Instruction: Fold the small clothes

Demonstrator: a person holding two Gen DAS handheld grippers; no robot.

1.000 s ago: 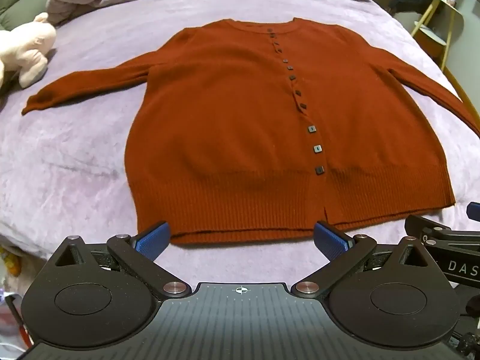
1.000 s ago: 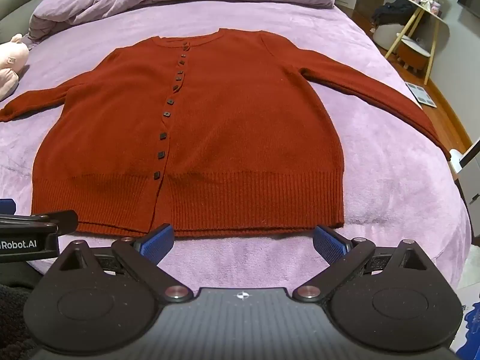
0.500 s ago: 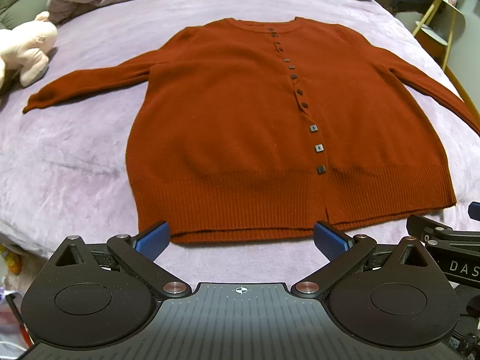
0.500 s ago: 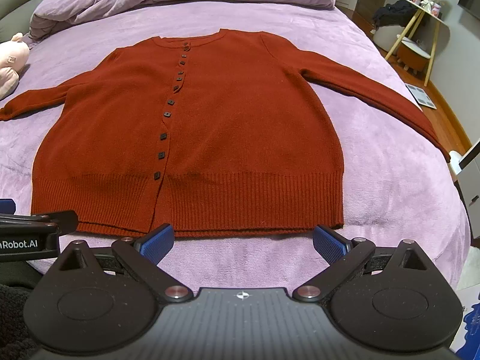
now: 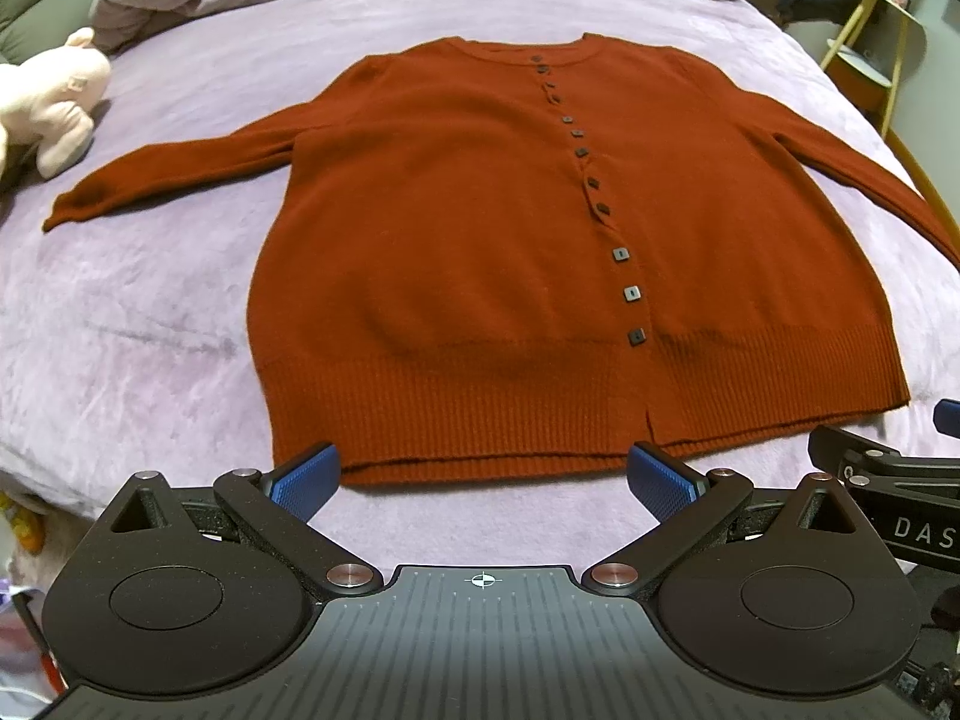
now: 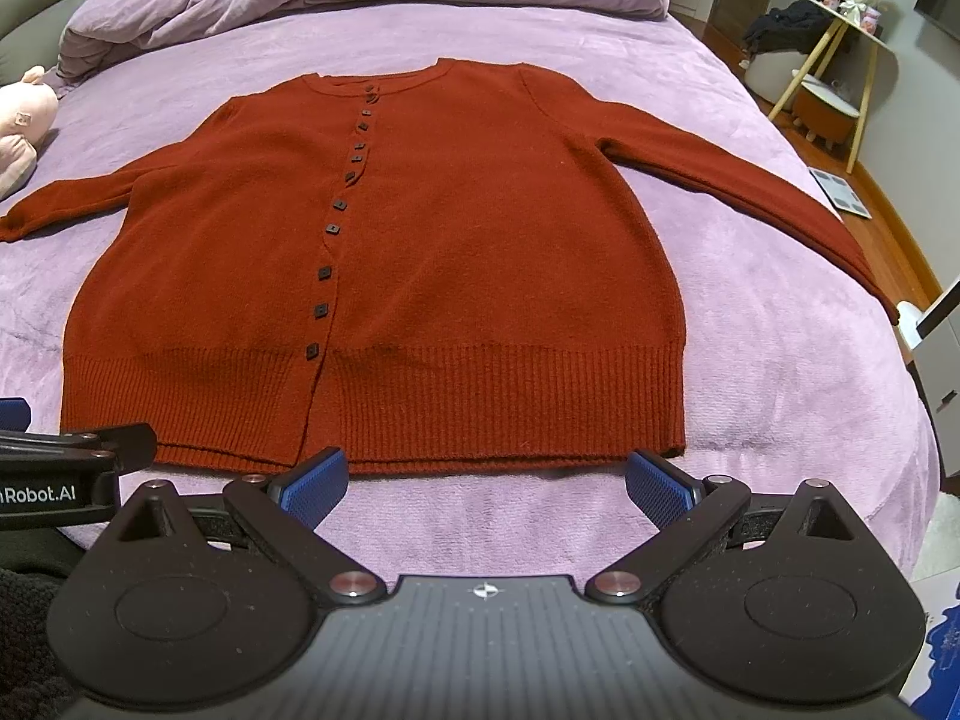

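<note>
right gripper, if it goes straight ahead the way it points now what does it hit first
Most likely the ribbed bottom hem of the rust-red knitted cardigan, lying flat on the purple plush bedspread. The right gripper is open, its blue fingertips just short of the hem edge. Its height above the bed is unclear, so it could skim the fabric.

The rust-red ribbed-hem knit cardigan [image 5: 456, 252] with dark square buttons [image 5: 635, 337] lies on a plain lilac plush bedspread [image 5: 120, 324].

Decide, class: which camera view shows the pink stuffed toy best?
The left wrist view: the stuffed toy lies largely in frame on the bed, beside the cardigan sleeve. The right wrist view cuts it off at the left edge.
</note>
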